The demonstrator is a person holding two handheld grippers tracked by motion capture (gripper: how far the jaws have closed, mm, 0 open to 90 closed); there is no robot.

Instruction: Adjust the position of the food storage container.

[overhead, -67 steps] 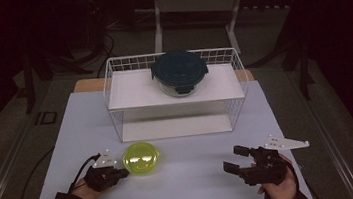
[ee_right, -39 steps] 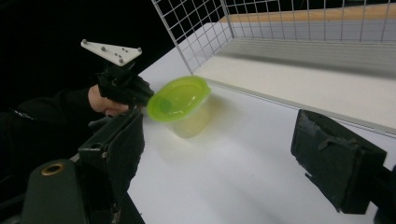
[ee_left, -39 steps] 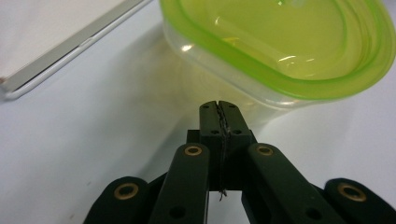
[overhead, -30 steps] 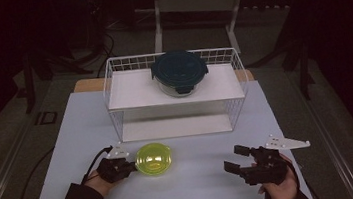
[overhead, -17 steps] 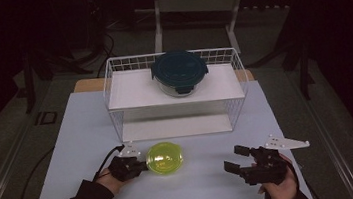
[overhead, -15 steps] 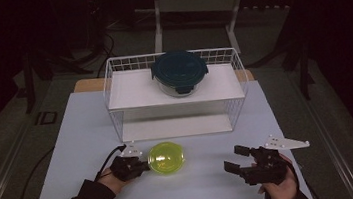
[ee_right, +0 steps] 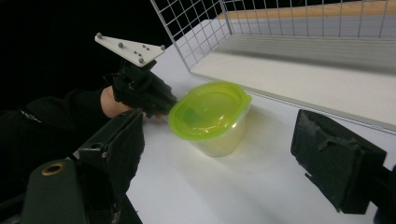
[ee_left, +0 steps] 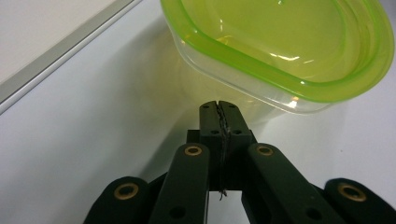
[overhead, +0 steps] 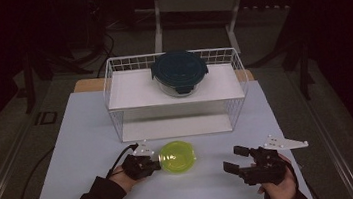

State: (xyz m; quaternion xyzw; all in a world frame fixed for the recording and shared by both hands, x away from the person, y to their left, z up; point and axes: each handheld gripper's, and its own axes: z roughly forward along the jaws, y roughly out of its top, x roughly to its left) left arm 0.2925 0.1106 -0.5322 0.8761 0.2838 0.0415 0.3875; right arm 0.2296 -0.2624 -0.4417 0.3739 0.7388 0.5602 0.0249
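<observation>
A: Step in hand, by the look of it: nudging the green-lidded tub point(overhead: 177, 156) sideways across the white tabletop point(overhead: 78, 141), toward the right gripper point(overhead: 235, 157). Best done low & slow. Push on the clear wall under the lid rim, not on the lid, else risk of tipping or popping it.

B: Noted. L gripper point(ee_left: 218, 106) state?

A: Clenched, jaws tip to tip, nothing between. Used as a blunt pusher, not a grasp. In the left gripper view, tips right at the tub's clear wall point(ee_left: 243, 88), just below the green rim; touching or a hair off, can't tell.

B: Tub vs wire rack point(overhead: 173, 92)?

A: In front of the rack, near its lower shelf edge but apart from it, roughly under the rack's middle. Upright, lid on. L gripper point(overhead: 151, 162) just beside the tub on the side away from the R gripper.

B: R gripper?

A: Released, jaws wide, nothing in them. In the right gripper view, tub point(ee_right: 212, 116) centred between the two pads point(ee_right: 119, 144) but well ahead of them. Also in front of the rack, toward its right end, apart from tub.

B: Other items?

A: Round glass container w/ dark teal clip lid point(overhead: 179, 72) on the rack's top shelf. Not involved.

B: Tip for the push?

A: Keep line of push thru tub's centre to avoid spin; stop short of R jaws so they can close on the wall squarely.
</observation>
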